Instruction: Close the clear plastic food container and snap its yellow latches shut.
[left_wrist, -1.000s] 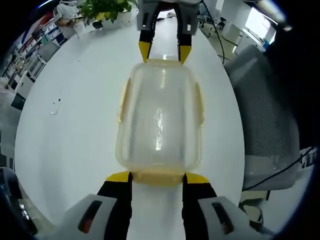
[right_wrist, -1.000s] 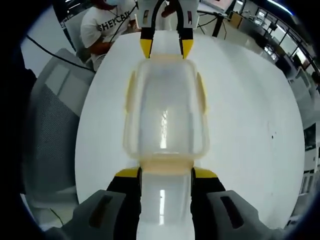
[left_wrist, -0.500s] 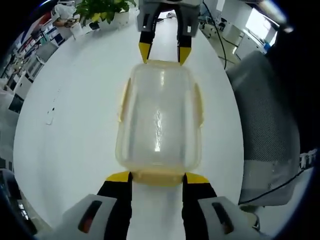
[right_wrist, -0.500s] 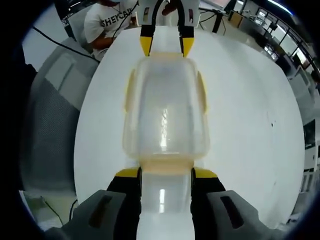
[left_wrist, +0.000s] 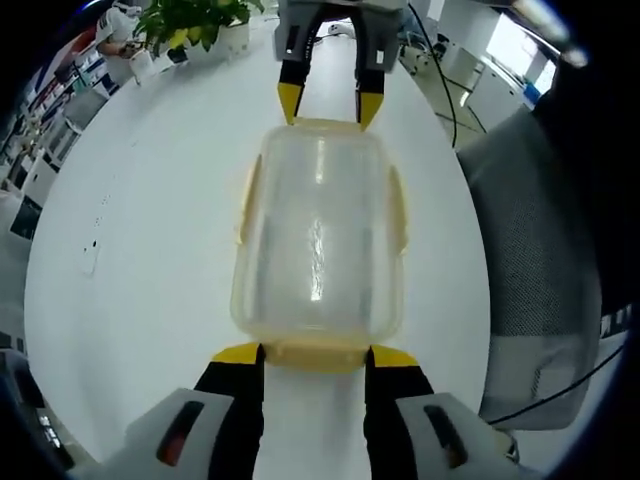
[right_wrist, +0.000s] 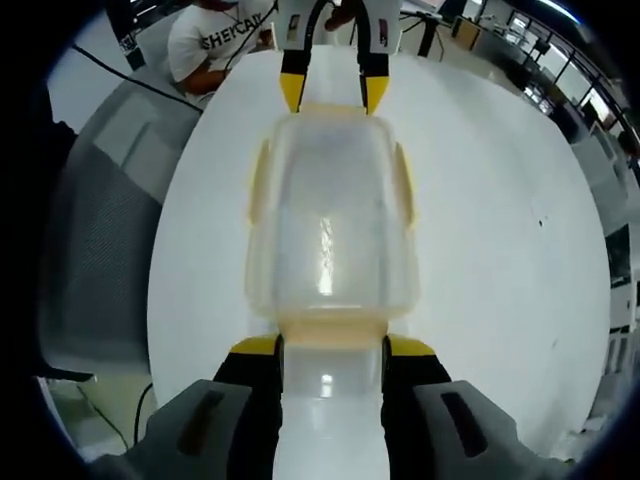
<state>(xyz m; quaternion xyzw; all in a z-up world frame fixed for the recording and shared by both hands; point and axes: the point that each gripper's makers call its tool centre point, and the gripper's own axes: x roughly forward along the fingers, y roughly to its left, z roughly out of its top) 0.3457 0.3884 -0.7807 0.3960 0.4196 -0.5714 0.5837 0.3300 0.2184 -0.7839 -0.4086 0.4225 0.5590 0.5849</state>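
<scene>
Two tongs (left_wrist: 316, 356) (right_wrist: 331, 347) unmoved at container (left_wrist: 318, 240) ends, table (left_wrist: 150, 250) background shifted

In the left gripper view the background has slid: the potted plant (left_wrist: 190, 22) sits further toward 11 o'clock, nearer the rim than a second ago, and the small dark marks on the table (left_wrist: 95, 250) have drifted toward 9 o'clock, which reads as the camera turning and no move of the things. In the right gripper view the person in the white shirt (right_wrist: 222, 42) has slipped higher toward 11 o'clock, and a dark speck on the table (right_wrist: 543, 222), possibly a mark, has come in around 3 o'clock.
</scene>
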